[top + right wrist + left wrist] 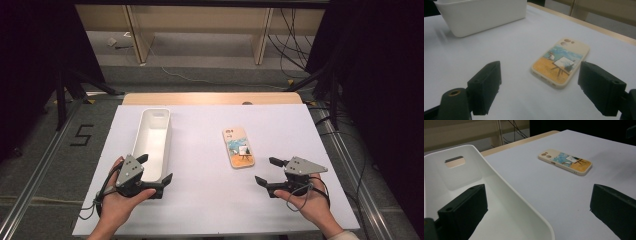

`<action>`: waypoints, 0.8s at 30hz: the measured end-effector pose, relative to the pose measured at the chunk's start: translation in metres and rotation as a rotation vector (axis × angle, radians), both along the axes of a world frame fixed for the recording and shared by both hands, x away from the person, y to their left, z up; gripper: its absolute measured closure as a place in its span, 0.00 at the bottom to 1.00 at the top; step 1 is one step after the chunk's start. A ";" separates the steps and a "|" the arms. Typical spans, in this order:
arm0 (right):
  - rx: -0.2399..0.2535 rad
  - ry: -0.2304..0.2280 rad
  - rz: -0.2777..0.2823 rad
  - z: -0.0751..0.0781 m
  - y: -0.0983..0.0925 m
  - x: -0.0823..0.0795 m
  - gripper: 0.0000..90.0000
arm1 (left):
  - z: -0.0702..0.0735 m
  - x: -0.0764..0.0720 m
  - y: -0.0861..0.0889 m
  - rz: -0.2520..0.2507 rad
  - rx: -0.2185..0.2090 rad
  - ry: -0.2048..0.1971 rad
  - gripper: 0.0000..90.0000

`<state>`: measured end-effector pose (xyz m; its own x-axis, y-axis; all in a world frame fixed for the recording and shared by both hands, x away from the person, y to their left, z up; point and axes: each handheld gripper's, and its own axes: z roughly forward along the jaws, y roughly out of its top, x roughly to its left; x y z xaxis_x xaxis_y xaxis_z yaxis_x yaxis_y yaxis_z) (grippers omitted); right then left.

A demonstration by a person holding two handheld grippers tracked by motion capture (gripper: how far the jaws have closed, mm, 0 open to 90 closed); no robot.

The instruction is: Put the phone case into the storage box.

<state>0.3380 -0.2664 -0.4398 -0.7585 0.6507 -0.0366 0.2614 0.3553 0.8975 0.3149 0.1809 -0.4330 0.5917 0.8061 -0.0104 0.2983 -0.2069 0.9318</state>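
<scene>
left tool (pixel 154 176): wide open astride bin (pixel 151 137) wall | right tool (pixel 265 172): open, empty, near phone case (pixel 238 147)

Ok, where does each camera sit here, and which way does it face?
High view: above the person's side, looking forward and down on the table; both hands show.
Left gripper view: on the left gripper, its open jaws straddling the white bin's wall.
Right gripper view: on the right gripper, facing the phone case.
All views share bin and case.
</scene>
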 end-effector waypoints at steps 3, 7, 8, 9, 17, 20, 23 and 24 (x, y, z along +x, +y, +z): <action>0.001 0.002 0.000 0.000 0.000 0.000 0.22 | 0.000 0.000 0.000 -0.001 0.000 -0.002 0.01; 0.000 0.000 0.000 0.000 0.000 0.000 0.22 | 0.000 0.000 0.001 0.002 -0.003 -0.003 0.01; -0.002 0.000 0.002 0.000 0.000 0.000 0.23 | 0.000 0.000 0.001 0.003 -0.005 -0.003 0.01; -0.002 0.000 0.002 0.000 0.000 0.000 0.23 | 0.000 0.000 0.001 0.003 -0.005 -0.003 0.01; -0.028 -0.015 0.038 0.004 0.008 0.005 0.69 | 0.001 0.000 0.001 0.006 -0.009 -0.003 0.01; -0.052 0.002 0.062 0.005 0.015 0.009 0.87 | 0.000 0.000 0.001 0.003 -0.009 -0.003 0.02; -0.089 0.028 0.061 0.003 0.023 0.014 0.98 | 0.000 0.000 0.001 0.003 -0.008 -0.001 0.02; -0.089 0.028 0.061 0.003 0.023 0.014 0.98 | 0.000 0.000 0.001 0.002 -0.008 -0.002 0.02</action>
<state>0.3522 -0.2433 -0.4373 -0.7983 0.5981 -0.0701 0.2614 0.4490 0.8544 0.3153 0.1815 -0.4330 0.5897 0.8075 -0.0156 0.2970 -0.1989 0.9339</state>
